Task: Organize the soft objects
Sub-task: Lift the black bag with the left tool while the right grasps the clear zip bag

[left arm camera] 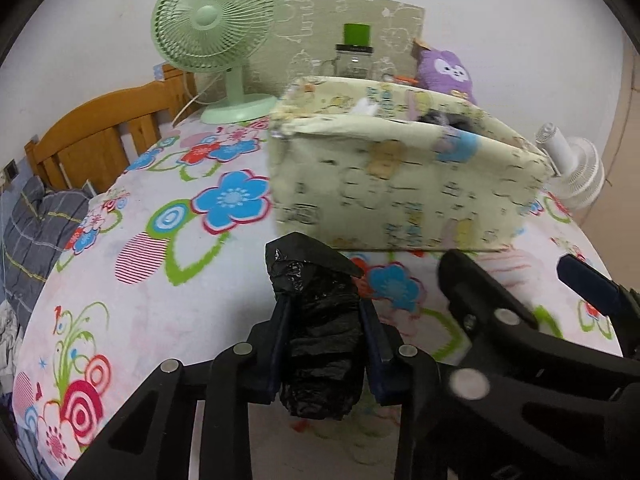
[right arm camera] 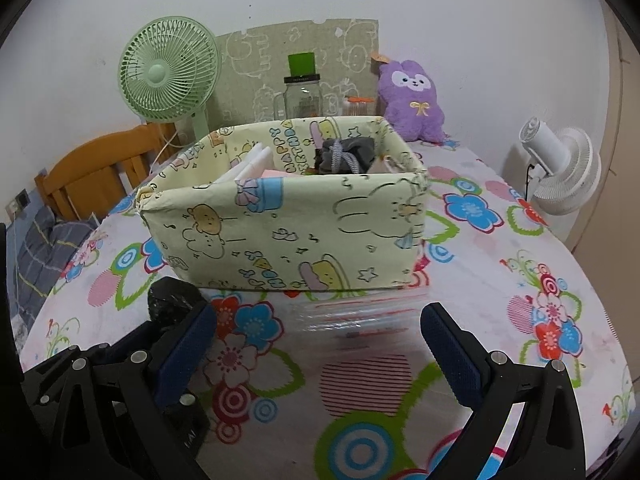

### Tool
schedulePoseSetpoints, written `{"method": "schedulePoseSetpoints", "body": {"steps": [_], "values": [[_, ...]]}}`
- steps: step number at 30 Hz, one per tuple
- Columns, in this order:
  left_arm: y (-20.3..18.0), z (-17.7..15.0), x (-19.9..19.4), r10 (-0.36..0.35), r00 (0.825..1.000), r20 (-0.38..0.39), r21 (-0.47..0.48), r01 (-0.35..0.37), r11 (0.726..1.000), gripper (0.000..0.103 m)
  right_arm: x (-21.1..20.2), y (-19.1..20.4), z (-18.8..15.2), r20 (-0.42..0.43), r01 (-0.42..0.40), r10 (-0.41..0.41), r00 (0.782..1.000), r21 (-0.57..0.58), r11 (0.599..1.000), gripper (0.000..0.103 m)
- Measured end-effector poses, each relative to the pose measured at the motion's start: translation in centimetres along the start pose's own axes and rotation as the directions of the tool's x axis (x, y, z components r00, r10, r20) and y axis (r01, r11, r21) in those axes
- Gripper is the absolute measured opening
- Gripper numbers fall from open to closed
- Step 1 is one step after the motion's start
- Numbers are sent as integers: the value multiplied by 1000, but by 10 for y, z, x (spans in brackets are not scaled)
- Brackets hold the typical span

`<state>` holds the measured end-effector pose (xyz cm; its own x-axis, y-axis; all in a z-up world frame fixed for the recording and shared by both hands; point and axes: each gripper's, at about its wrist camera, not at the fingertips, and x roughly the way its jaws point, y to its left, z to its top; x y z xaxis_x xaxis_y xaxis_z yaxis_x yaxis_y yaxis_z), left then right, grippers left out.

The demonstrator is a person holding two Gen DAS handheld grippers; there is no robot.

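Note:
A crumpled black plastic bag roll stands upright between the blue pads of my left gripper, which is shut on it just above the flowered tablecloth. The same black bag shows at the left in the right wrist view. Just beyond it stands a pale yellow cartoon-print fabric box, holding folded cloths and a grey item. My right gripper is open in front of the box, with a flat stack of clear plastic bags lying on the table between its fingers, untouched.
A green desk fan and a glass jar stand behind the box, with a purple plush toy at the back right. A white fan sits at the table's right edge. A wooden headboard and grey bedding lie left.

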<state>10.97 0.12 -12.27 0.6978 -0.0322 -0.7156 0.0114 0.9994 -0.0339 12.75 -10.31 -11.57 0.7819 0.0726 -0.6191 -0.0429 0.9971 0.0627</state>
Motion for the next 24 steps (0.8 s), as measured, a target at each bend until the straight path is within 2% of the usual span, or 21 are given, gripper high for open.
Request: {"method": "schedulePoseSetpoints", "body": {"steps": [5,13,24], "values": [[-14,-2,0,-8,1000,2,11,8,1000,33,-3,-13,-2,1,9,-9,1000,-19,1000,103],[-27,2,5,22,1000,4,26,-23,999,33,9,-27,1,-29,-3,2,1000,-21,1000,103],[-30,2,11,36,999,-9,47,-36,998,33,39,-30,1,-114,-31,29,993,-17,999,103]]}}
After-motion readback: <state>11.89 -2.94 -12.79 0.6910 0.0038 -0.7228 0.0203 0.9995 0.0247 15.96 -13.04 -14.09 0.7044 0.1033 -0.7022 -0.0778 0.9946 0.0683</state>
